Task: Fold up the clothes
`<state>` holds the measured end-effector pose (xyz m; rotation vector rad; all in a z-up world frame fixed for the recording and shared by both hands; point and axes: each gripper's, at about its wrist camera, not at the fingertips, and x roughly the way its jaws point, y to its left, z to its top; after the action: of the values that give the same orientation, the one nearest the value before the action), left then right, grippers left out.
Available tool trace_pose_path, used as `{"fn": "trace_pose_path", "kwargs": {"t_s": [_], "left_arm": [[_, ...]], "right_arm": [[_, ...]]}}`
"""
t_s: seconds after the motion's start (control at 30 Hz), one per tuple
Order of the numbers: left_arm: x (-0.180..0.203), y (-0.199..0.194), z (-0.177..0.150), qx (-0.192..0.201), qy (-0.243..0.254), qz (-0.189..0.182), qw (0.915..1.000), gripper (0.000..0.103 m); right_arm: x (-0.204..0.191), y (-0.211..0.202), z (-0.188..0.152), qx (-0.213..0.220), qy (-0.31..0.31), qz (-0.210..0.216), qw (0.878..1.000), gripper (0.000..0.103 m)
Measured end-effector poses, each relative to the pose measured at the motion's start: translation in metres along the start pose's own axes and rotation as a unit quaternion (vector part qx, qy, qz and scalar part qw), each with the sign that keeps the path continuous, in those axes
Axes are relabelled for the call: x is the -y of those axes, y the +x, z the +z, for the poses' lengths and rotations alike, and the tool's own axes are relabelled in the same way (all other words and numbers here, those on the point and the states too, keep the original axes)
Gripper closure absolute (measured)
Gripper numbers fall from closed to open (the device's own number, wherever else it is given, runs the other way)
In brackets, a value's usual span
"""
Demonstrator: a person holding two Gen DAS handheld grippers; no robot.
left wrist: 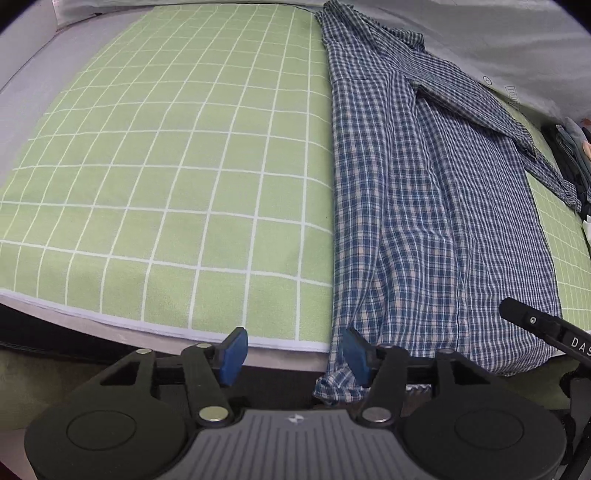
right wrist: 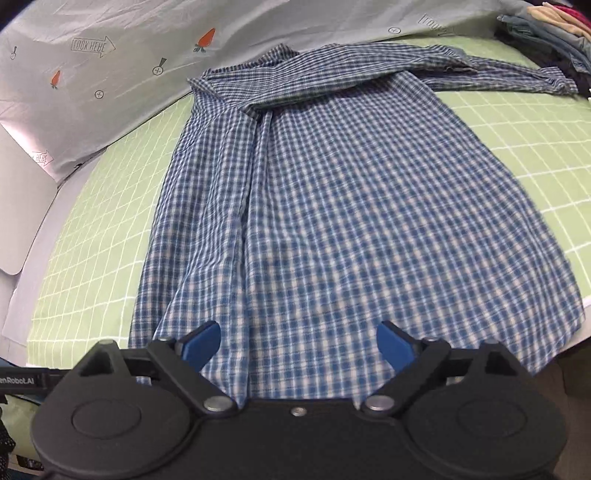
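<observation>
Right wrist view, "LOOK HERE" sheet (right wrist: 92,46), plaid shirt (right wrist: 351,206), both tongs agape, empty.

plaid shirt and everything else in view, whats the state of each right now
plaid shirt: spread flat on the green grid sheet, left side folded in, hem hanging over the near edge
sleeve: stretched out to the right, unfolded
left gripper: open, holding nothing
right gripper: open, above the hem, gripping nothing
stack of clothes: piled at far right

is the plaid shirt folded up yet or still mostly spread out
Mostly spread: the plaid shirt lies full length on the green grid sheet, only its left side and a sleeve folded in.
</observation>
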<state>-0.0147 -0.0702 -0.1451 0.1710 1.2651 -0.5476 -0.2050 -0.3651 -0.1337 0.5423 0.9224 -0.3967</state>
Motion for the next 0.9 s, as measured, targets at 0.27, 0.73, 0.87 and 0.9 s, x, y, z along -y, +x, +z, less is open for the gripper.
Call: {"fn": "trace_pose_path", "kwargs": {"t_s": [0.27, 0.73, 0.87, 0.9], "left_arm": [[0.050, 0.019, 0.044, 0.028, 0.022, 0.027, 0.9990, 0.027], [0.122, 0.083, 0.125, 0.058, 0.031, 0.054, 0.9963, 0.024], [0.123, 0.102, 0.156, 0.069, 0.033, 0.068, 0.9947, 0.023], [0.122, 0.106, 0.164, 0.068, 0.034, 0.075, 0.9943, 0.023]], "right_arm": [[0.046, 0.023, 0.054, 0.020, -0.003, -0.048, 0.999, 0.001], [0.140, 0.059, 0.172, 0.105, 0.033, -0.070, 0.991, 0.000], [0.146, 0.078, 0.220, 0.150, 0.033, -0.100, 0.983, 0.000], [0.149, 0.083, 0.233, 0.157, 0.044, -0.108, 0.981, 0.000]]}}
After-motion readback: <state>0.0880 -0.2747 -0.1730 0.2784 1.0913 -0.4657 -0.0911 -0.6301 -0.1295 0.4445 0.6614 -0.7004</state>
